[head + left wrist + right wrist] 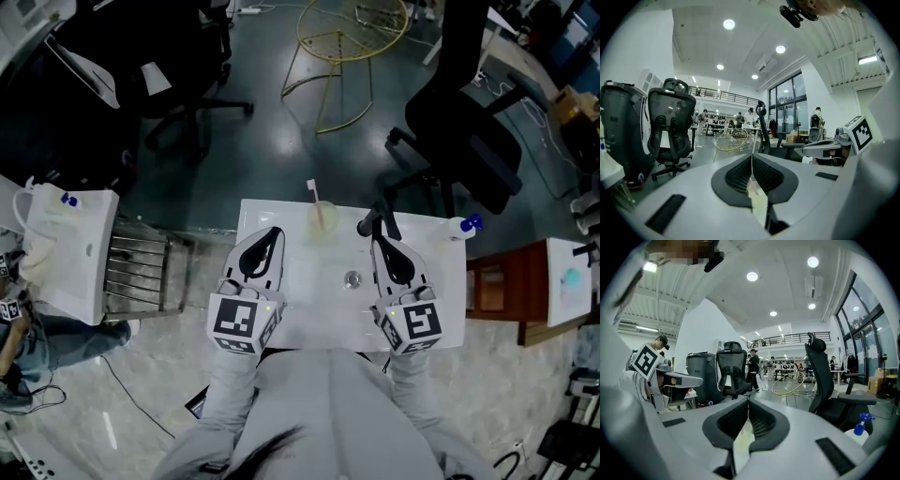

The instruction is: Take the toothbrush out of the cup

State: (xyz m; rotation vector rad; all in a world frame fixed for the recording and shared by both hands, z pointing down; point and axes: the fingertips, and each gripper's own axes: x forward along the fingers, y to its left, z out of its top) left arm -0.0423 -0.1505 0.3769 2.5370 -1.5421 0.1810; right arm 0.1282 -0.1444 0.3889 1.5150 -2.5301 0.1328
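A pale translucent cup (pixel 322 221) stands near the far edge of the white table (pixel 309 309). A toothbrush (pixel 313 193) with a pink handle stands in the cup, its head leaning away over the rim. My left gripper (pixel 273 232) is shut just left of the cup, with nothing in its jaws. My right gripper (pixel 377 236) is also shut and holds nothing, a short way right of the cup. In the left gripper view the jaws (pixel 751 157) meet at the tips, and a pale cup (pixel 759 202) shows low in the slit. The right gripper view shows shut jaws (pixel 748 401) too.
A small round metal fitting (pixel 352 278) sits in the tabletop between the grippers. A white spray bottle with a blue top (pixel 463 225) lies at the table's far right corner. Black office chairs (pixel 469 131) and a gold wire frame (pixel 352 42) stand beyond the table. A wooden stand (pixel 502 281) is to the right.
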